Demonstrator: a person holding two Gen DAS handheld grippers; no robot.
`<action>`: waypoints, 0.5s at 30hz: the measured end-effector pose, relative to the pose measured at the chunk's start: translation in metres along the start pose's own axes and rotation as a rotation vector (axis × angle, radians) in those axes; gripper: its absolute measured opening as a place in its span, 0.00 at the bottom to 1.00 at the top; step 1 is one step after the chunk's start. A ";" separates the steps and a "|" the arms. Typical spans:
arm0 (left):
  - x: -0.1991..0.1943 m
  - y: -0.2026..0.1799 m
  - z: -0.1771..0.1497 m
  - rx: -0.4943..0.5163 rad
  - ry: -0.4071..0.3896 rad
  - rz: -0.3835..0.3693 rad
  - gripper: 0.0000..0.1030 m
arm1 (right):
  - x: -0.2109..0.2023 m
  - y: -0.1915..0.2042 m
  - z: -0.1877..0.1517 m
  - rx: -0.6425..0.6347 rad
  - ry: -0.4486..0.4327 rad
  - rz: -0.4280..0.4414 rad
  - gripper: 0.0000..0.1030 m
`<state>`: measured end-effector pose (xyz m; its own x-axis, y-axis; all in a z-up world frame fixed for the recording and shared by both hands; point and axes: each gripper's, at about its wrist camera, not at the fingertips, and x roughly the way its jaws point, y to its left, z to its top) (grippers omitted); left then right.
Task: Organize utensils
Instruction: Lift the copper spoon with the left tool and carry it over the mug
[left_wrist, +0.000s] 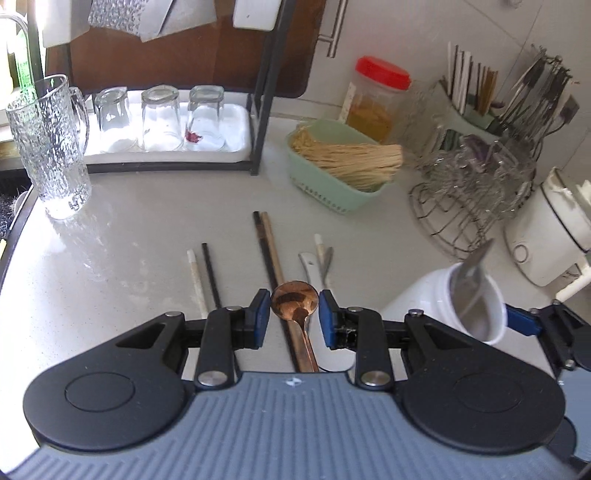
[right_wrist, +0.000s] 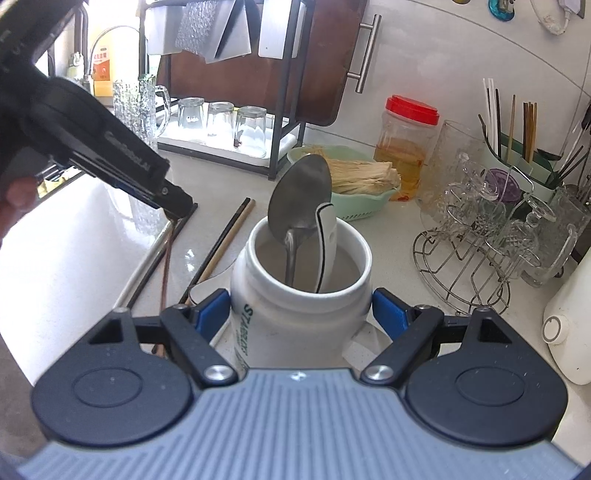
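My left gripper (left_wrist: 294, 315) is shut on the bowl of a copper spoon (left_wrist: 295, 297), whose handle runs back toward the camera. The spoon is held above the counter. Below it lie a white chopstick (left_wrist: 195, 284), a black chopstick (left_wrist: 212, 273), a dark and brown pair (left_wrist: 267, 251) and a white ceramic spoon (left_wrist: 309, 267). My right gripper (right_wrist: 300, 314) is shut on a white mug (right_wrist: 301, 295). In the mug stand a steel spoon (right_wrist: 299, 192) and a white spoon with a black rim (right_wrist: 327, 240). The left gripper (right_wrist: 177, 210) shows at upper left in the right wrist view.
A glass pitcher (left_wrist: 48, 147) and a tray of upturned glasses (left_wrist: 236, 122) stand at the back left. A green basket (left_wrist: 325, 195), a red-lidded jar (left_wrist: 380, 99), a wire rack of glassware (left_wrist: 476, 192), a utensil holder (left_wrist: 476, 103) and a white appliance (left_wrist: 546, 229) crowd the right.
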<state>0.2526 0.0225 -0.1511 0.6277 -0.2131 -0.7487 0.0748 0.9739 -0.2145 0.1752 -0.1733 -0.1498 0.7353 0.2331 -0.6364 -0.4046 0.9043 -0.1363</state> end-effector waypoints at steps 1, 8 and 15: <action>-0.003 -0.001 0.000 -0.004 -0.008 -0.004 0.32 | 0.000 0.000 0.000 -0.001 0.003 0.000 0.84; -0.024 0.002 0.003 -0.051 -0.048 -0.034 0.32 | 0.002 0.001 0.004 -0.010 0.030 -0.007 0.84; -0.032 0.002 0.007 -0.006 -0.061 -0.046 0.31 | 0.005 0.008 0.003 0.002 0.034 -0.042 0.85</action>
<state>0.2381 0.0319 -0.1230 0.6699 -0.2527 -0.6981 0.1005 0.9625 -0.2519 0.1778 -0.1639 -0.1520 0.7328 0.1828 -0.6555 -0.3730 0.9135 -0.1623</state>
